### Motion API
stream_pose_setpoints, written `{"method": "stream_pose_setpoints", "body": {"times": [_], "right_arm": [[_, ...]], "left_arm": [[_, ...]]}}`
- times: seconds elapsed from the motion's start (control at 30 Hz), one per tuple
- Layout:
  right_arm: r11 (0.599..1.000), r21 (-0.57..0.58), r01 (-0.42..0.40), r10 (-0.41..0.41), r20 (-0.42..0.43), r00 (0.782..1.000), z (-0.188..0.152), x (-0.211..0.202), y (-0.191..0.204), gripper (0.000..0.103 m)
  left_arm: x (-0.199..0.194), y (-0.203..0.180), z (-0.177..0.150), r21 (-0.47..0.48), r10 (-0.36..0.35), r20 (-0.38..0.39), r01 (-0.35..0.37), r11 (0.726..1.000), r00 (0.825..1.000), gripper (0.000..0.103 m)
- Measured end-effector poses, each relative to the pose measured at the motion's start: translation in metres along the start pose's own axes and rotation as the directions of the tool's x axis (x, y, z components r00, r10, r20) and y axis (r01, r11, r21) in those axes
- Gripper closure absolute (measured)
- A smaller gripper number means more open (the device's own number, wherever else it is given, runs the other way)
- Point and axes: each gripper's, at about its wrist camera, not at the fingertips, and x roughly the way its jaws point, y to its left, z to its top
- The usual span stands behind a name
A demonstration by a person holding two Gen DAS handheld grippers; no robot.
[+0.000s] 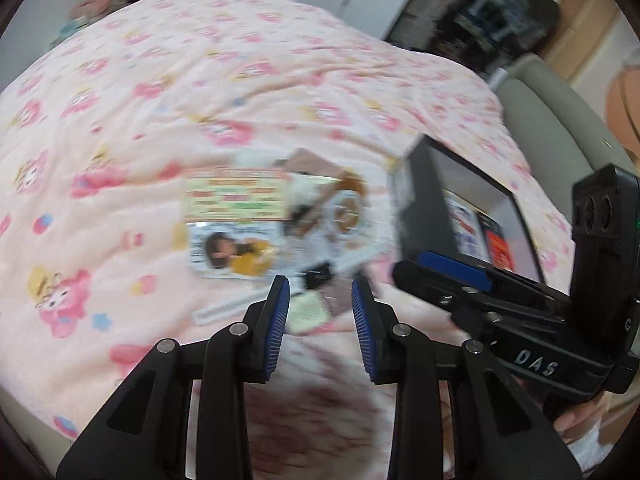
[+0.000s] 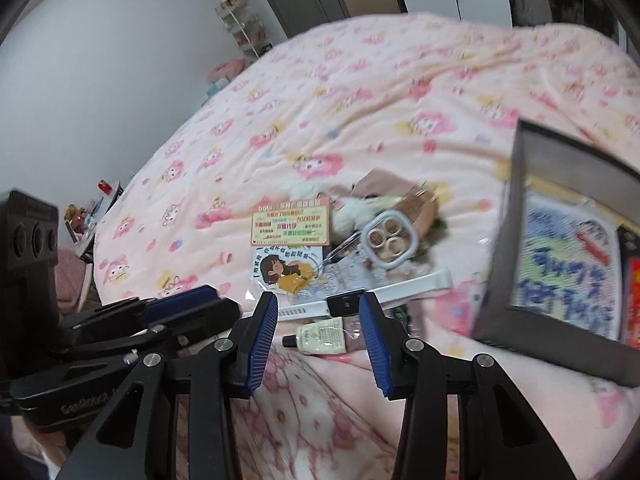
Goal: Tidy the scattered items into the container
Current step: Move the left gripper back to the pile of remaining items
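A heap of small items lies on a pink cartoon-print bedspread (image 2: 360,92): a printed card (image 2: 291,226), a cartoon girl card (image 2: 286,270), a white strap with a black buckle (image 2: 400,290), a small cream tube (image 2: 320,336), a white ring-shaped piece (image 2: 390,244) and a white plush (image 2: 350,210). A dark grey box (image 2: 504,236) stands to the right with packets inside. My right gripper (image 2: 318,316) is open and empty just above the tube. My left gripper (image 1: 320,300) is open and empty, near the tube (image 1: 306,314). The box (image 1: 424,216) shows in the left view too.
The bedspread (image 1: 240,80) covers the whole bed. A grey wall and shelves (image 2: 244,32) stand beyond its far left edge. The right gripper's body (image 1: 520,312) crosses the left view's right side; the left gripper's body (image 2: 100,328) sits at the right view's left.
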Motion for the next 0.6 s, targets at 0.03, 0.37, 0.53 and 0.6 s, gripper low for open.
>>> {"method": "stream_pose_setpoints", "body": {"times": [0.03, 0.37, 0.53, 0.6], "right_arm": [[1.000, -0.008, 0.008, -0.008, -0.006, 1.000, 0.002, 0.006, 0.002, 0.063], [0.988, -0.127, 0.085, -0.100, -0.121, 0.988, 0.030, 0.086, 0.014, 0.063], [0.982, -0.158, 0.107, -0.133, -0.162, 0.978, 0.040, 0.124, 0.017, 0.062], [0.977, -0.175, 0.125, -0.154, -0.163, 0.975, 0.042, 0.134, 0.016, 0.060]], "left_arm": [[0.004, 0.012, 0.001, -0.029, 0.005, -0.005, -0.005, 1.000, 1.000, 0.071], [0.051, 0.113, 0.014, -0.212, 0.017, -0.090, -0.036, 0.977, 0.996, 0.070], [0.083, 0.131, 0.023, -0.235, -0.038, -0.136, 0.006, 0.972, 0.990, 0.063], [0.093, 0.132, 0.025, -0.224, -0.022, -0.151, -0.012, 0.975, 0.988, 0.061]]}}
